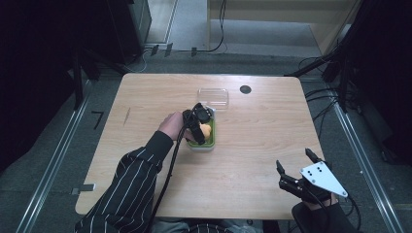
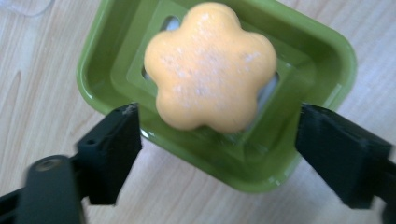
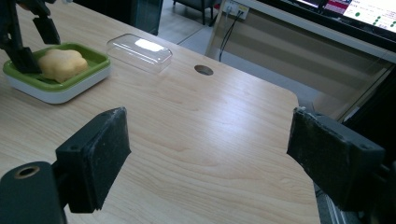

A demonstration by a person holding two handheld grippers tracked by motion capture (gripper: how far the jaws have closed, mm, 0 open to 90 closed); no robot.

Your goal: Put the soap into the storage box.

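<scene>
A pale orange, flower-shaped bar of soap is seen lying in a green plastic soap dish with a white base, slightly left of the centre of the high view on a light wooden table. The left gripper is held directly over the dish by a hand emerging from a striped sleeve. In the left gripper view its black jaws are spread wide, one at the lower left and one at the lower right of the frame, with the soap between and beyond them; nothing is gripped.

A clear plastic lid is placed just above the dish in the high view, and a round dark hole in the tabletop is seen to its right.

The right gripper is held at the lower right of the high view, near the table's near edge and well apart from the dish. In the right gripper view its jaws are spread wide over bare wood, the dish being shown at the upper left.
</scene>
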